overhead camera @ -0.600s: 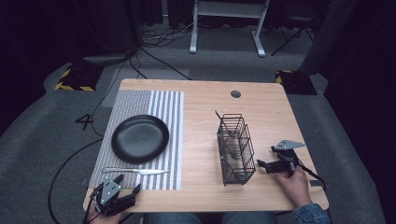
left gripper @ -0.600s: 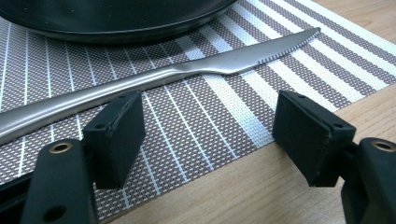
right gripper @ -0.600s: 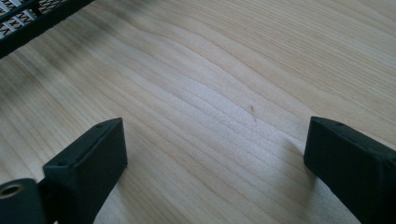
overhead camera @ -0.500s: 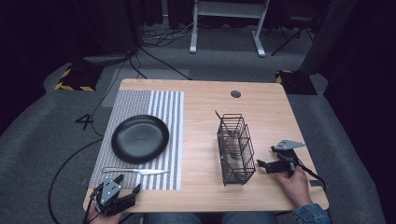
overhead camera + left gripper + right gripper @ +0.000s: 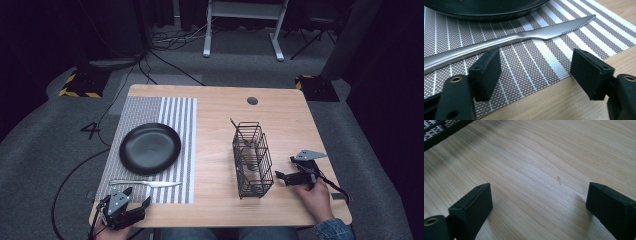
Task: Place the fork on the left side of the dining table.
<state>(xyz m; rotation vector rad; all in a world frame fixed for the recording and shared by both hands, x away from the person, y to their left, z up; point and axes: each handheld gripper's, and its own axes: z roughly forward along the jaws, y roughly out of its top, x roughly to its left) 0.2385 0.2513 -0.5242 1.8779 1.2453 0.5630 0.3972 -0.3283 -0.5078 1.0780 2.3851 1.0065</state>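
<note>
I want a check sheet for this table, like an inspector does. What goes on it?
Surface: wooden table with a striped placemat on its left half.
Job's things: knife flat on the placemat, in front of the black plate; wire basket holding some cutlery.
Clutter: nothing seen.
Grippers: left gripper open, nothing between its jaws, knife just beyond them; right gripper open over bare wood beside the basket.
Cables: one trails from the right gripper; more lie on the floor.
Surroundings: dark room, grey carpet, white frame legs behind the table.
</note>
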